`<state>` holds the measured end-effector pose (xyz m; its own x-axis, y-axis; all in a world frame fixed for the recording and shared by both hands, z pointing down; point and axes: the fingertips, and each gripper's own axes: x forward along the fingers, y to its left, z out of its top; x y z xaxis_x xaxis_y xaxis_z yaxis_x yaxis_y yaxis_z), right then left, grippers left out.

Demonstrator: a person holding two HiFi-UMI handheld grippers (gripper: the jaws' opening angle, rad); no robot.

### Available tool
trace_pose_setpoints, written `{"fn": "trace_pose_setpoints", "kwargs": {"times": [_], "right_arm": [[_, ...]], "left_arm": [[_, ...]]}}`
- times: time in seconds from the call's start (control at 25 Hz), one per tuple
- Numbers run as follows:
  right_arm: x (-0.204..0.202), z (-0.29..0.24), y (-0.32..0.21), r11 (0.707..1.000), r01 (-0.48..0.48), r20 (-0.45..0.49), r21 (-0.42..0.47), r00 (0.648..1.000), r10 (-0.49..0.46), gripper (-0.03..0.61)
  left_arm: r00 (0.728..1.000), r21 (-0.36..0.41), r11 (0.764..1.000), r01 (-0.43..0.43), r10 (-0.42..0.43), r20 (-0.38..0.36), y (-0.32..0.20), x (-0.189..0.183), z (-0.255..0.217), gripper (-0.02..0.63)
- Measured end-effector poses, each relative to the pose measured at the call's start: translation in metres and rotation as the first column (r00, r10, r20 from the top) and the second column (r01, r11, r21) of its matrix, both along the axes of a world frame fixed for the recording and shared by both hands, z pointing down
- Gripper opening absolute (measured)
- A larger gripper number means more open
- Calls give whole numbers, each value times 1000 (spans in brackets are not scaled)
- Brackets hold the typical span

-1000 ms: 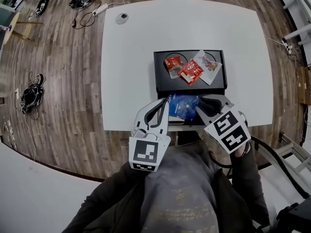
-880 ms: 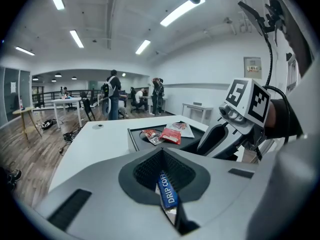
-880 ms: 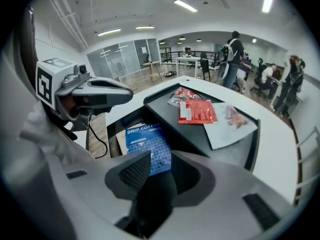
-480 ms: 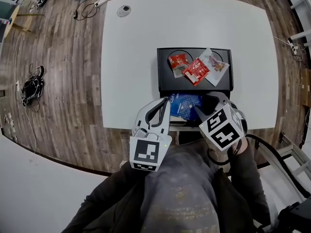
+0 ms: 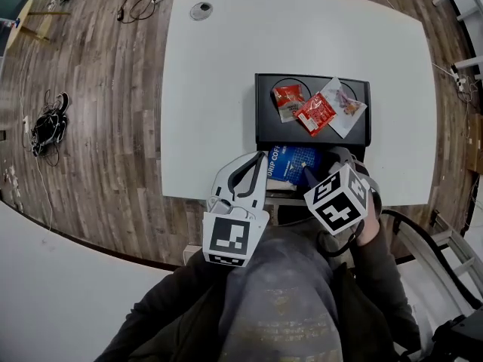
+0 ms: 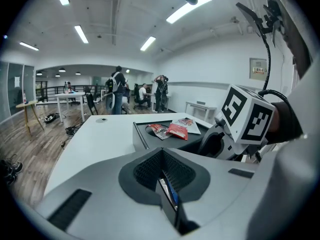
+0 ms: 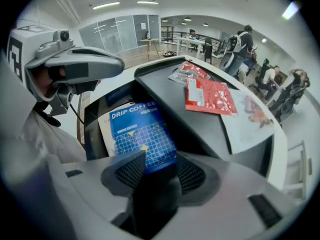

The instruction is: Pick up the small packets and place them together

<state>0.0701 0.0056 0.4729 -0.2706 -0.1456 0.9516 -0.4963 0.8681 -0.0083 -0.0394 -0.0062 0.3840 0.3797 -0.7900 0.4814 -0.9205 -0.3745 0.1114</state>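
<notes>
right hand-held gripper (image 7: 157, 170) just opened astride left-pointing packet (image 7: 142, 134)

white table (image 5: 226, 89) bears a black tray (image 5: 266, 130) and, perhaps, a cable grommet (image 5: 201, 10)

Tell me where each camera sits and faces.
Head view: on the head, looking down at the table; shows left gripper, right gripper, torso.
Left gripper view: on that gripper, facing across the table to the tray; jaws shut on a thin packet; right gripper beside.
Right gripper view: on that gripper, facing down at the blue packet between its jaws, which have just been opening; left gripper alongside.
All share the flat red packet.
</notes>
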Motion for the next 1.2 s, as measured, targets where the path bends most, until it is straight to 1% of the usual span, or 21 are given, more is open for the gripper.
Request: {"fn": "trace_pose_setpoints", "kwargs": {"times": [0.12,0.24,0.32,0.36,0.4,0.44,0.6,0.72,0.84,0.88,0.96,1.04,1.08,1.16,1.2], "right_arm": [[-3,5,1,999,-14,1,-31,1000,14,184],[-10,6,2,998,-7,60,-58,998,11,183],[-12,5,3,998,13,87,-54,996,-8,174],[-14,5,4,998,22,96,-51,995,-17,151],[-15,6,5,998,28,103,-50,994,-22,97],[-16,7,6,998,31,107,-49,994,-25,3],[-20,3,9,997,60,117,-38,992,-55,3],[-15,-3,9,999,7,120,-44,993,-2,3],[-4,-5,4,999,-49,83,-22,995,51,3],[-2,-6,3,997,-75,85,-32,993,77,27],[-3,-8,1,987,-144,122,-74,981,152,104],[-4,-7,-3,974,-199,150,-106,965,214,126],[-3,-6,-5,971,-215,148,-108,962,229,137],[-1,-6,-9,970,-228,116,-89,965,237,161],[-1,-6,-10,970,-229,97,-80,967,236,161]], "left_arm": [[1000,1,1000,-1,1,-7,-1,-2,1,3],[1000,-4,1000,-5,5,-14,-3,-4,3,3],[1000,-9,1000,-6,6,-16,-4,-6,5,3],[1000,-11,1000,-6,5,-17,-5,-7,6,3],[1000,-12,1000,-4,4,-17,-5,-9,6,3],[1000,-13,1000,-3,2,-18,-6,-10,7,3],[1000,-15,1000,-3,3,-19,-7,-14,8,3],[1000,-14,1000,-5,5,-22,-8,-16,8,3],[1000,-12,1000,-12,12,-26,-8,-16,6,3],[1000,-11,1000,-15,15,-27,-8,-15,6,3],[999,-9,1000,-20,20,-29,-9,-13,6,3],[999,-8,1000,-21,21,-28,-10,-13,8,3],[999,-8,1000,-21,20,-28,-10,-13,8,3],[999,-8,1000,-18,18,-31,-11,-15,6,3],[999,-7,1000,-16,16,-32,-12,-17,4,3]]}}
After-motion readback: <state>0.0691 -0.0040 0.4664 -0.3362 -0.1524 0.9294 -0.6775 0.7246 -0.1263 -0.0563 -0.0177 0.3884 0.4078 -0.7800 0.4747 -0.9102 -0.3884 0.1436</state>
